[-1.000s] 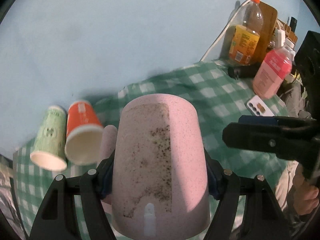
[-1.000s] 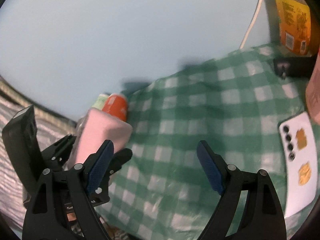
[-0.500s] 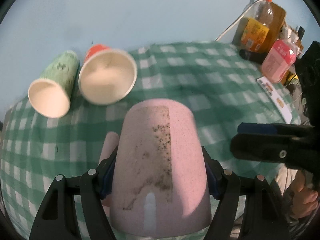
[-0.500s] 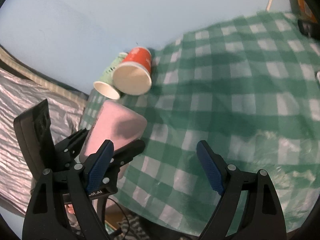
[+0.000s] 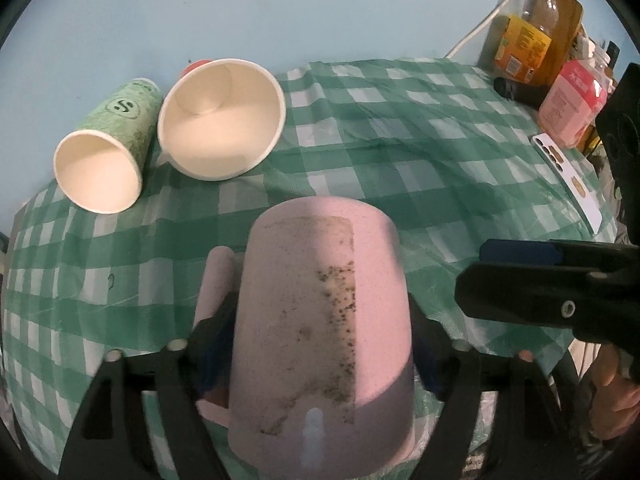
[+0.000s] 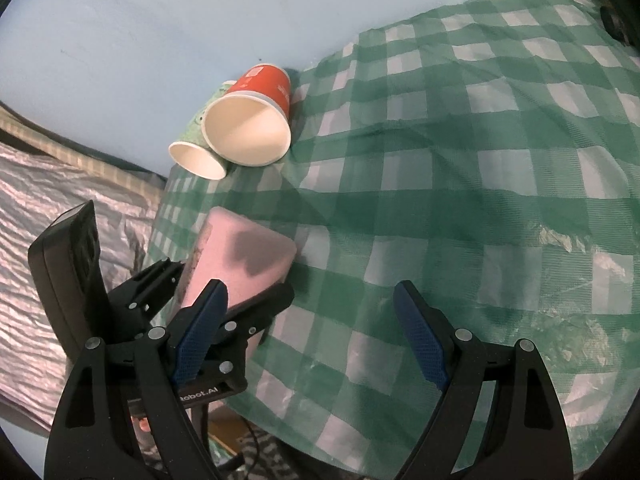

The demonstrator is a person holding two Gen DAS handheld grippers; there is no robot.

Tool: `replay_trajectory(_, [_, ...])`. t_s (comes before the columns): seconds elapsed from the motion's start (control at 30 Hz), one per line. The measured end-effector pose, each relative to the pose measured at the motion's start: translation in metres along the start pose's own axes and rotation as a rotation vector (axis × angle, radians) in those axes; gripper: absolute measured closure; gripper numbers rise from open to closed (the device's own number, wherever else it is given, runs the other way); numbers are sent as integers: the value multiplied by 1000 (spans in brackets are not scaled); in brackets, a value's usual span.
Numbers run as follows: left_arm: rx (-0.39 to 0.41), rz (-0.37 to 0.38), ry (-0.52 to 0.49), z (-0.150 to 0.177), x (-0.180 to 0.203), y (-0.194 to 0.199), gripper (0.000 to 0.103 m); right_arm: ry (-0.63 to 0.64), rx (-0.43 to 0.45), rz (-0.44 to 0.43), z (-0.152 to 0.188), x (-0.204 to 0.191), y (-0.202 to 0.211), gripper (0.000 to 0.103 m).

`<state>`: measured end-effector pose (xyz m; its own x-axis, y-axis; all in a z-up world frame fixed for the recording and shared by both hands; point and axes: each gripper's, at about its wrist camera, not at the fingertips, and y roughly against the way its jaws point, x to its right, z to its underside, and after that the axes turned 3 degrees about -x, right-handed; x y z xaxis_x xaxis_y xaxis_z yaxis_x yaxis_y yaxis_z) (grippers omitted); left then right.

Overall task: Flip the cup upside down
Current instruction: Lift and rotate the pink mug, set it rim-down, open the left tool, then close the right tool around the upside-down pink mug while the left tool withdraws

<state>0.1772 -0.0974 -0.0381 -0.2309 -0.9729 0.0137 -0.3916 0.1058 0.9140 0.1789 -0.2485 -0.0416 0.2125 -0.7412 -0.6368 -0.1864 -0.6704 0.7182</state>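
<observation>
My left gripper (image 5: 320,344) is shut on a pink speckled cup (image 5: 320,320) with a handle on its left side, held above the green checked tablecloth (image 5: 400,152). The cup's closed base points away from the camera and is tilted down toward the cloth. In the right wrist view the same pink cup (image 6: 240,264) sits in the left gripper (image 6: 224,312) at lower left. My right gripper (image 6: 312,332) is open and empty over the cloth, to the right of the cup; it also shows at the right edge of the left wrist view (image 5: 520,280).
A green paper cup (image 5: 104,152) and a red paper cup (image 5: 220,120) lie on their sides at the table's far left, against the blue wall. Bottles (image 5: 528,40), a pink bottle (image 5: 572,104) and a white phone (image 5: 568,180) stand at the far right.
The left gripper has tipped downward with the pink cup, so more tabletop and the paper cups' mouths now show. The right gripper also tilted down and stays open.
</observation>
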Motion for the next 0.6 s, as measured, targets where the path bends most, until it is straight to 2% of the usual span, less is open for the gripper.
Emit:
replay_trajectory(0.23, [14,32,22,4,-12,22,16,-1,-3,-9,-3,-2,1,18])
replay_trajectory(0.47, [108,49,51,14,-25,60,10,19,35,-14,-3,-18,12,18])
replay_trajectory(0.6, [166,13,70,20,-36,73,10,31,57,-9,0,-26,15,18])
